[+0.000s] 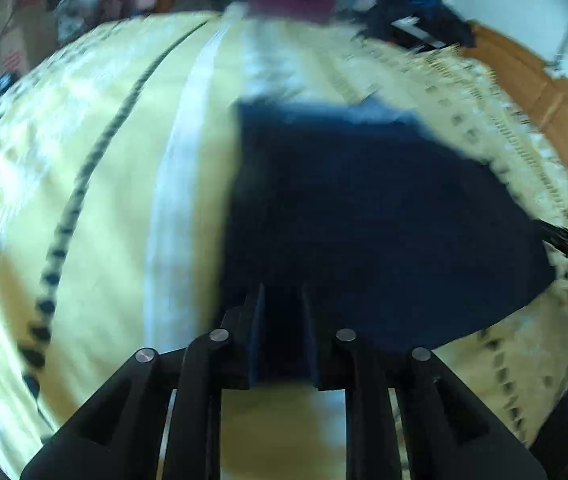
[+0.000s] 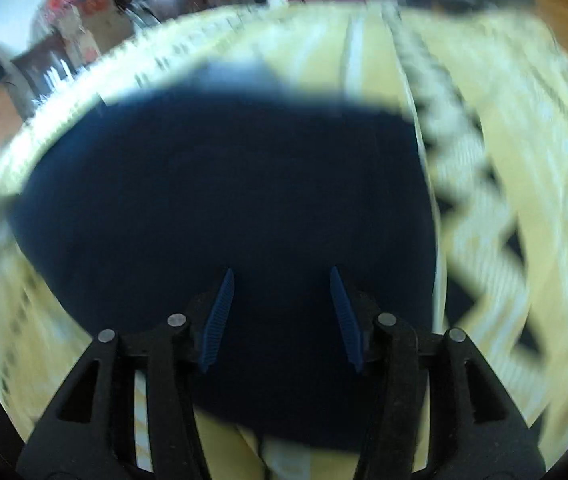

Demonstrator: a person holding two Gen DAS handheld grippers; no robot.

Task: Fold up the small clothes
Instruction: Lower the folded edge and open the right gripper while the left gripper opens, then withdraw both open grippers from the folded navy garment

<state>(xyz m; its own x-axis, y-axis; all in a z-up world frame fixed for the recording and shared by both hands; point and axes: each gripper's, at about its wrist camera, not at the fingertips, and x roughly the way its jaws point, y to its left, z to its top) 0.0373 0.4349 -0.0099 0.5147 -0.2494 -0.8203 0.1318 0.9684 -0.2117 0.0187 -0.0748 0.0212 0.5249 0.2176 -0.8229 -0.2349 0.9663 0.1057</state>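
Jaws of the left gripper (image 1: 282, 300) are narrowly parted with the near edge of the dark navy cloth garment (image 1: 364, 216) lying between them; whether they pinch it cannot be told through the blur. Those of the right gripper (image 2: 282, 284) stand spread wide over the same garment (image 2: 224, 184), which fills the middle of both frames on a yellow patterned bedspread (image 1: 96, 184). Bare bedspread lies open at frame left in the left view and at frame right (image 2: 524, 200) in the right view. Blurred clutter lines the top edges.

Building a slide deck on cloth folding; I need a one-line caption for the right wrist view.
Right gripper, jaws open, poised over a dark navy garment lying on a yellow patterned cloth.
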